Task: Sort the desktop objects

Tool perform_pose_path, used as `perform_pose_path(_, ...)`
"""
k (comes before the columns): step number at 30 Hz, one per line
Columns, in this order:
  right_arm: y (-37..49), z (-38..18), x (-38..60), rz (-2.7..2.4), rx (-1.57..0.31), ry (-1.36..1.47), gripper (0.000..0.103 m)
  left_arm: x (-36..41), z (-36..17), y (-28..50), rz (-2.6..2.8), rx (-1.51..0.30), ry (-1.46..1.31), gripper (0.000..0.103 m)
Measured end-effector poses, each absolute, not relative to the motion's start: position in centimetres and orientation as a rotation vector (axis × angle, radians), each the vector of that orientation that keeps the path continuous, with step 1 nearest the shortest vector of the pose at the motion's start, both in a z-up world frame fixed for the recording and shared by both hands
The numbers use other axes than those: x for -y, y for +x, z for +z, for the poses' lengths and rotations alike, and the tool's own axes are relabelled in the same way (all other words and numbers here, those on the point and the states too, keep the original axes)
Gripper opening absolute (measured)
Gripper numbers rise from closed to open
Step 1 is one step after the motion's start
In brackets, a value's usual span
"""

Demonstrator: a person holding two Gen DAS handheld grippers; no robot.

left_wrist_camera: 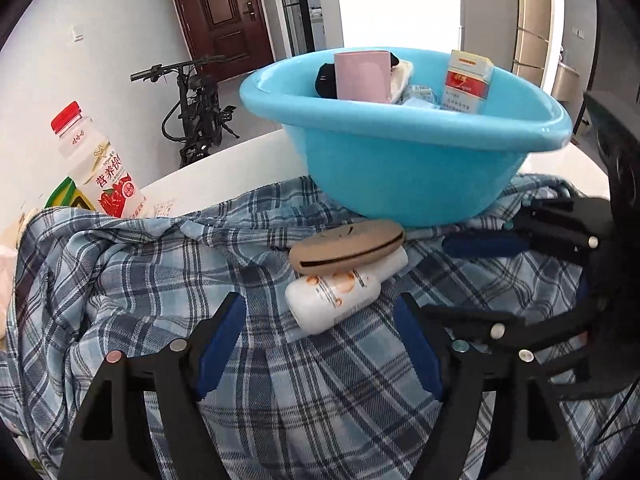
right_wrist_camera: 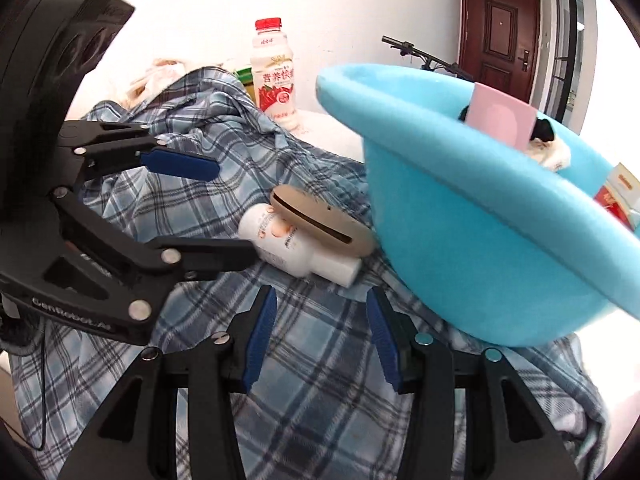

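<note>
Both grippers, left and right, gape empty | bottle at 12 half-hidden under tan case | basin contents unclear

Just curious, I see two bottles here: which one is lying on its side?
The small white bottle on the plaid shirt, under the tan oval case. The red-capped drink bottle stands upright.

Bright daylight, blown-out window behind; fisheye bending, dark corners; slight motion blur.
</note>
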State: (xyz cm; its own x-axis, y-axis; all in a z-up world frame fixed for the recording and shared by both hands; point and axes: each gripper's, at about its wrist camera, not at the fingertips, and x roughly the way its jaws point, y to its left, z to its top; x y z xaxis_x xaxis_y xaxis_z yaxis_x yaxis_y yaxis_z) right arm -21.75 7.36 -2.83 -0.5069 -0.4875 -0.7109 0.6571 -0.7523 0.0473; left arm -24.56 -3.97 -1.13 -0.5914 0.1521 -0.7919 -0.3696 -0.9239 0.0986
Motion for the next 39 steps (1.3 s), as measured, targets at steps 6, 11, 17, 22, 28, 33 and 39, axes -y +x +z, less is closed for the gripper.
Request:
perform_pose_path(6, -23.1, -3.5, -5.8, -2.273, -0.308, 0.973, 0.046, 4.7, -2.3, -25.3, 2.537, -0.397, -1.270, 0.078)
perform_pose_path(11, -23.9, -3.9, -5.2, -2.273, -0.320, 0.994, 0.043, 5.4, -3.6, -25.6, 2.512, -0.358, -1.311, 0.078)
perform_pose_path(17, -23.8, -4.0, -4.4, -2.243, -0.401, 0.958, 0.043, 5.7, -3.8, -25.9, 2.442, -0.256, -1.285, 0.078)
perform_pose_path(22, -23.8, -4.4, -3.8, -2.245, -0.480, 0.957, 0.043, 5.3, -4.2, -26.2, 2.439, -0.278, -1.295, 0.078)
perform_pose_path(28, -23.2, -4.7, -3.6, -2.227, -0.497, 0.957, 0.028, 4.5, -3.9, -25.0, 2.431, -0.342, -1.259, 0.069)
perform_pose_path(33, -22.3, -4.7, -4.1, -2.192, -0.429, 1.004, 0.025, 4.0, -3.5, -23.3, 2.410, -0.398, -1.268, 0.069)
perform_pose_path(39, -20.2, -4.1, -4.9, -2.167, -0.411, 1.031, 0.025, 3.2, -3.5, -20.4, 2.356, -0.426, -1.295, 0.069)
